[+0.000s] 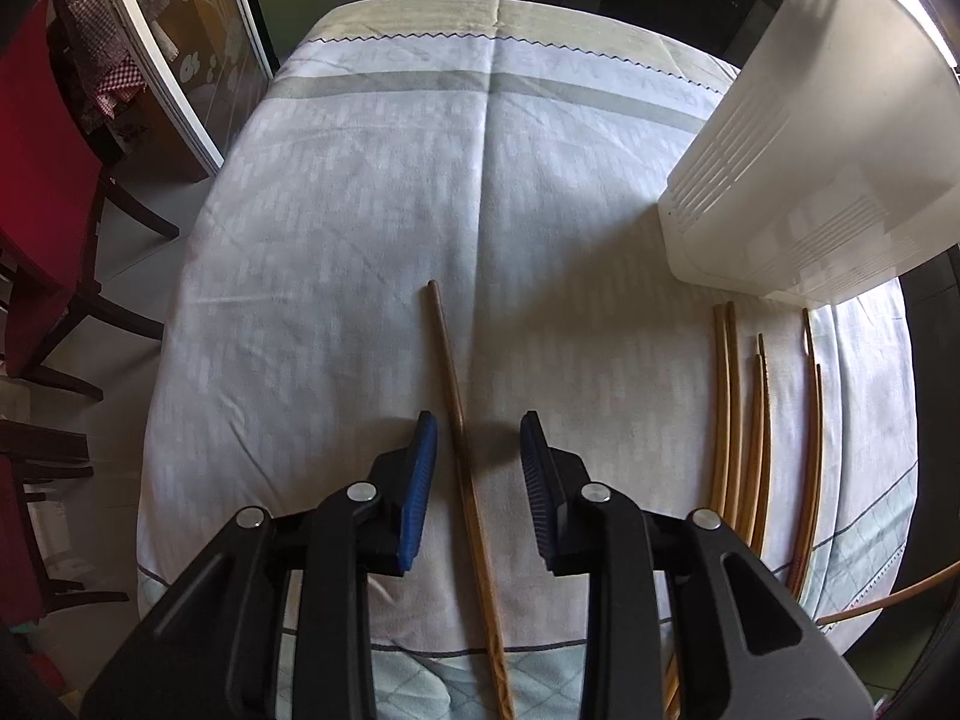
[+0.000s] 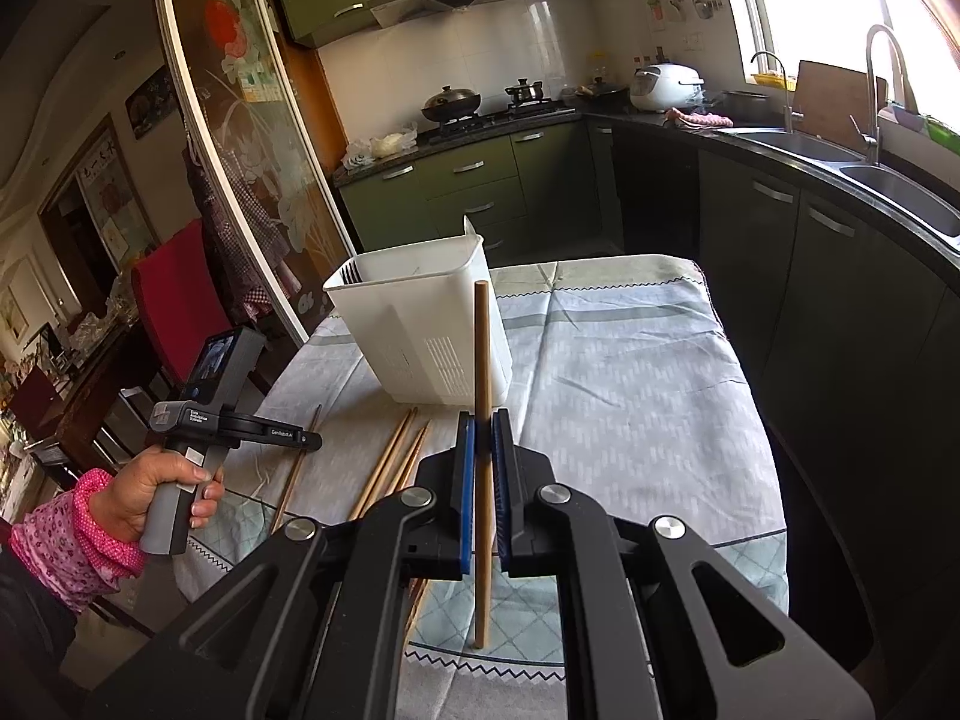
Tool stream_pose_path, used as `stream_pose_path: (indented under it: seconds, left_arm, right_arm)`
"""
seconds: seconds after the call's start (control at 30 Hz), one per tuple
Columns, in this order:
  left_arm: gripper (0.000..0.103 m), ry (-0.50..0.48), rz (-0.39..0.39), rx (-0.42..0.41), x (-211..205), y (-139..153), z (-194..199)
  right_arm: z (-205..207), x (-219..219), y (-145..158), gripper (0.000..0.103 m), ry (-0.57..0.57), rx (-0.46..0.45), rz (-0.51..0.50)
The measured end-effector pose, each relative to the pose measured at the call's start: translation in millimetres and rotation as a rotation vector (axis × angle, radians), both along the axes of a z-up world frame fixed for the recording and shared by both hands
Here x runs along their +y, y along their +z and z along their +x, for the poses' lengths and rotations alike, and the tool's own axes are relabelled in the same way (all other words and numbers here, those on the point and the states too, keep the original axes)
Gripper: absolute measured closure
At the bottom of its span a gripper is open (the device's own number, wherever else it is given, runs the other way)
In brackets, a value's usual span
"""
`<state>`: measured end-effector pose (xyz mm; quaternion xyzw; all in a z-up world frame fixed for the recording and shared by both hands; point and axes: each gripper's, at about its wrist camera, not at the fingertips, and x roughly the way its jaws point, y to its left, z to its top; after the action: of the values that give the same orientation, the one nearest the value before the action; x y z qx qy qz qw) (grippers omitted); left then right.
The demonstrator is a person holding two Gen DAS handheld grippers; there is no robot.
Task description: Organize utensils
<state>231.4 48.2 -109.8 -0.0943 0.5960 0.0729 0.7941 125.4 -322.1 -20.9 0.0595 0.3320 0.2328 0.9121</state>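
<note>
Wooden chopstick (image 2: pixel 481 396) between right gripper (image 2: pixel 482 420) jaws

Small white print on black arm of left gripper (image 2: pixel 300 438), well left of the right tongs: reads roughly "GenRobot.AI". More white lettering on dark block above the grip (image 2: pixel 193 417), a few short lines, too small to read. Framed sheet on far-left wall (image 2: pixel 111 192) carries dark characters along top, not legible. Nothing readable near the left tongs.
</note>
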Motion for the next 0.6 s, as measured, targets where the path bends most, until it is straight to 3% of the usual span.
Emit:
stream_pose_path:
  seconds: [0.03, 0.1, 0.2, 0.3, 0.6]
  left_arm:
    - [0.079, 0.0, 0.008, -0.004, -2, 1, 1]
    - [0.097, -0.005, 0.013, -0.008, -3, 2, 3]
    - [0.097, 0.0, -0.004, -0.029, -2, 6, 2]
    - [0.097, -0.004, -0.009, -0.107, -1, 21, -8]
    - [0.098, -0.055, 0.009, -0.477, -19, 95, -89]
  right_arm:
    - [0, 0, 0, 0.096, 0.0, 0.0, 0.0]
    - [-1, -1, -1, 0.096, 0.001, 0.0, 0.004]
    - [-2, -3, 0, 0.096, 0.0, 0.002, 0.006]
    - [-1, -4, 0, 0.096, 0.001, 0.006, 0.01]
    - [-2, -3, 0, 0.096, 0.001, 0.002, 0.01]
